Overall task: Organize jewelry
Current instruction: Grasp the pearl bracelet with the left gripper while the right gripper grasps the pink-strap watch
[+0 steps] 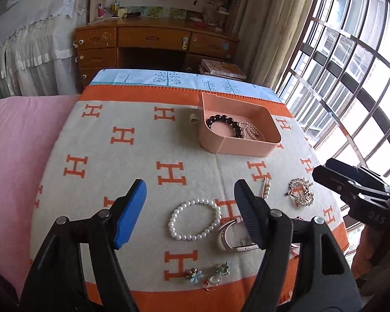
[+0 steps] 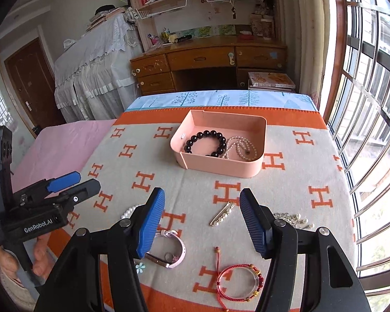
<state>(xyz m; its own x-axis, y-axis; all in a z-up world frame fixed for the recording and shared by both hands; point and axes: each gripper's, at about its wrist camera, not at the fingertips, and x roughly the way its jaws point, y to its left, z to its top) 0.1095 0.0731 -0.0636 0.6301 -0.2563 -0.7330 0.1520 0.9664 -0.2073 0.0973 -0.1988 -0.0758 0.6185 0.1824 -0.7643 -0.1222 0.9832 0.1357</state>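
A pink box [image 1: 247, 148] [image 2: 221, 167] sits on the orange-and-grey blanket and holds a black bead bracelet [image 1: 225, 122] [image 2: 206, 141] and a pearl necklace [image 2: 243, 147]. My left gripper [image 1: 189, 197] is open above a white pearl bracelet [image 1: 195, 219] and a pink watch [image 1: 230, 236] [image 2: 173, 249]. My right gripper [image 2: 202, 208] is open above a pearl hair pin [image 2: 222, 217] [image 1: 265, 187]. A red string bracelet [image 2: 238, 282] lies near the front edge. A rhinestone brooch [image 1: 300, 191] [image 2: 293, 219] lies at the right. Flower earrings [image 1: 208, 275] lie in front.
The blanket [image 1: 132, 171] covers a bed with a pink sheet [image 1: 15, 156] on the left. A wooden desk [image 2: 208, 65] stands behind. A barred window [image 2: 371, 104] runs along the right side.
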